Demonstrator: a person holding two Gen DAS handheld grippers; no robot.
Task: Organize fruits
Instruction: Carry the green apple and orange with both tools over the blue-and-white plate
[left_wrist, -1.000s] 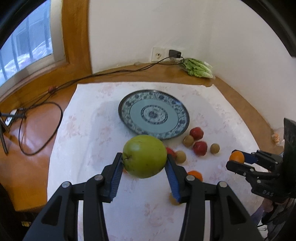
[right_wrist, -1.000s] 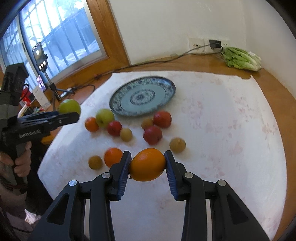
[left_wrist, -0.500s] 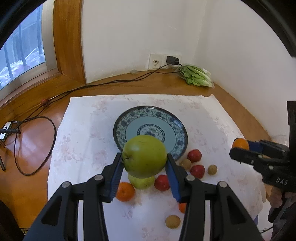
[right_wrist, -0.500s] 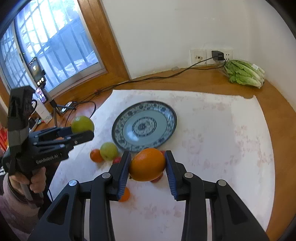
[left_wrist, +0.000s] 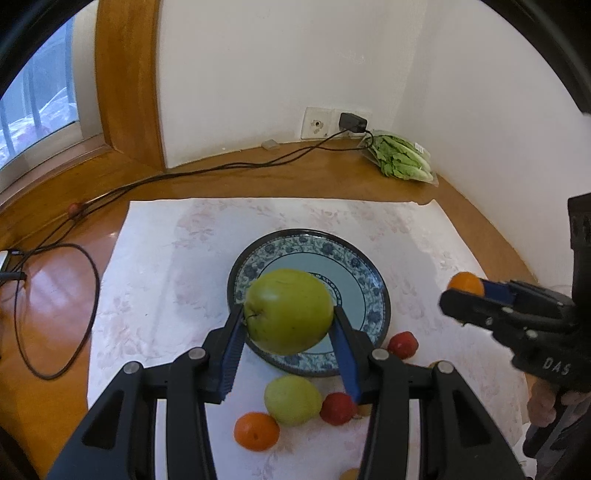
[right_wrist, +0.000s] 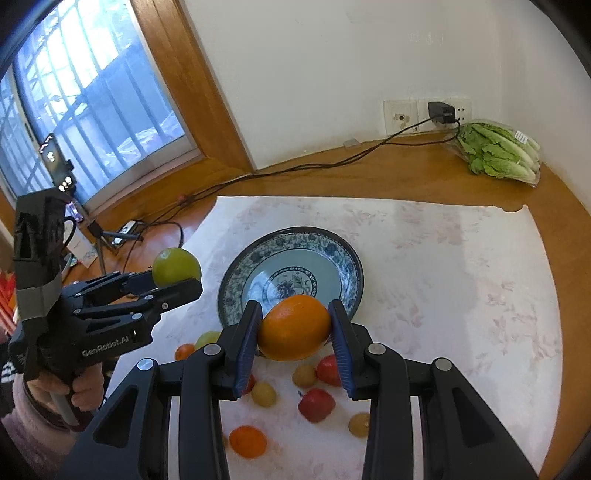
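- The left gripper (left_wrist: 289, 343) clamps a green apple (left_wrist: 289, 311) between its pads.
- The right gripper (right_wrist: 294, 341) clamps an orange (right_wrist: 294, 327) likewise.
- Step in hand: carrying both fruits to the plate (left_wrist: 364, 274), which lies ahead of and below both sets of jaws.
- Next move: lower each fruit onto the plate, then open the jaws.

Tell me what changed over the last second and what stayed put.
Both grippers rose and drew back from the table, so the plate now sits lower and nearer the middle of each view. Nothing was taken or let go: the left gripper stays shut on the green apple, the right gripper on the orange. The plate, the loose fruit on the cloth and the lettuce did not move.
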